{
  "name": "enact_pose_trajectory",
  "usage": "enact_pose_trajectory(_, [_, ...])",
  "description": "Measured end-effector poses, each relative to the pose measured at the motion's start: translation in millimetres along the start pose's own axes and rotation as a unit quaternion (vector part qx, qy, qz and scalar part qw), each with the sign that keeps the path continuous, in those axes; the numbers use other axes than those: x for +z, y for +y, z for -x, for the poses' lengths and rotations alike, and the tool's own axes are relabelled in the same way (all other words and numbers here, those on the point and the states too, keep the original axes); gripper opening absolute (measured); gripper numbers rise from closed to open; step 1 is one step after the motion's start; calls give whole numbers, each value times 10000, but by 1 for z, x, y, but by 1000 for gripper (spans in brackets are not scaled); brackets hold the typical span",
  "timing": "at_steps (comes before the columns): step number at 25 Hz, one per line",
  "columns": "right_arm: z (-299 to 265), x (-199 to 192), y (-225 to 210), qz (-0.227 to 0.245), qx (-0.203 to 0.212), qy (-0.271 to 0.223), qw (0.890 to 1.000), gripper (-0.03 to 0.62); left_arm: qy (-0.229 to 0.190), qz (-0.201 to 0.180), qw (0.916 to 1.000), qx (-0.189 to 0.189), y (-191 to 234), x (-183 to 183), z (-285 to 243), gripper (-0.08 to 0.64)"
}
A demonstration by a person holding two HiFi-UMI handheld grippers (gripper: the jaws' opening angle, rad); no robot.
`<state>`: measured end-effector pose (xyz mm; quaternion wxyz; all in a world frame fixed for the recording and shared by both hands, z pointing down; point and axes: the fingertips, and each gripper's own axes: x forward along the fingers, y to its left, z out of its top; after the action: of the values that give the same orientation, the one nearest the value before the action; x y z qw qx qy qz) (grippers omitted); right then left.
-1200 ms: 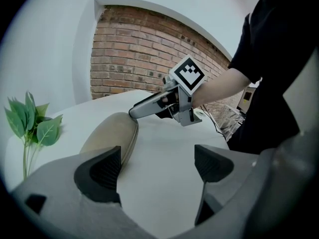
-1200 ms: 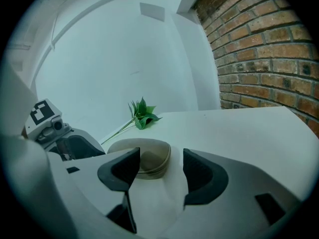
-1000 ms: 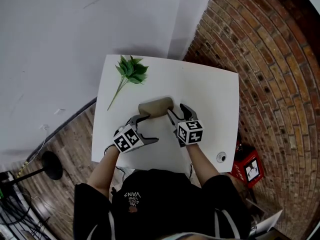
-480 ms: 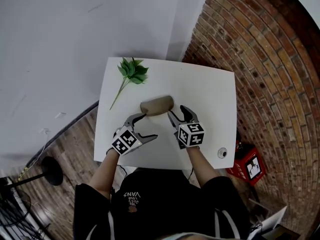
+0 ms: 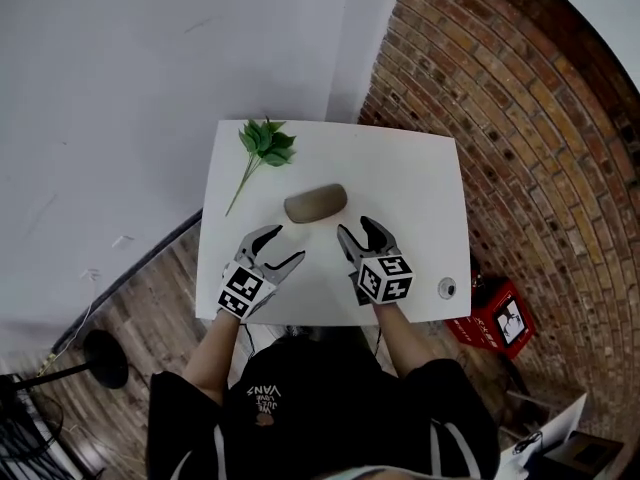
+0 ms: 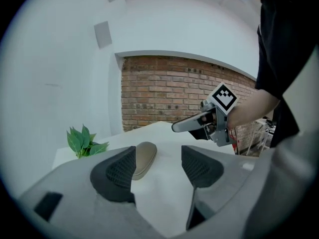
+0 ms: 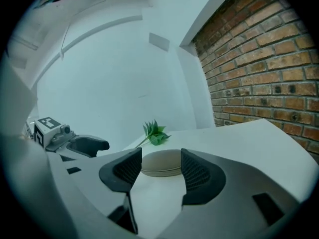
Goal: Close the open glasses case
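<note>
Two handheld tools over a white worktop (image 5: 420,188), seen from above, both clear of the case. At far left, on the wood floor, a black round-based stand (image 5: 100,333). On the worktop's far left corner lies a green leafy sprig (image 5: 262,143), its stem pointing towards the near edge.

Left tool (image 5: 280,246): released and above the worktop near its front edge. Its jaws are apart and closing with nothing between them. In the left gripper view the case lies beyond the tips, partly behind the left-hand jaw.

Case (image 5: 315,204): tan, oval, lid down. It rests flat near the middle of the worktop, between the sprig and the tools, and neither tool touches it.

Right tool (image 5: 358,230): released, level with the left tool and just right of it. Its jaws are apart and closing on nothing. In the right gripper view the case is framed between the two pads but lies farther off on the worktop.

Near the front right corner sits a small round object (image 5: 446,288), too small to identify. A brick wall (image 5: 520,118) runs along the right, and a red crate (image 5: 495,323) stands on the floor at its foot.
</note>
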<state>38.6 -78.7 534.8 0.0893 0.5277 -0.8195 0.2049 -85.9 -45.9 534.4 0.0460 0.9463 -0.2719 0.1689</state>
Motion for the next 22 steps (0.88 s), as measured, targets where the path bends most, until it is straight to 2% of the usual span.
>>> enact_pose_trajectory(5, [22,11,11,85,70,-219,9997,241,-331,-60,9989,341,-4,15,22,230])
enact_pose_trajectory(8, [33,16,16,149,174,-301,9993,238,-458,-92,9970,614,-8,22,35,167])
enact_pose_trajectory(12, [46,20,19,226,417,-353,9983,230,-486,-150,9935,1021,-15,28,42,98])
enact_pose_trajectory(16, [60,18,22,350,740,-286,9962,207,-551,1,9879,1452,-28,32,47,23])
enact_pose_trajectory(22, [88,17,22,559,1139,-277,9915,140,-695,191,9783,1945,-59,40,51,11])
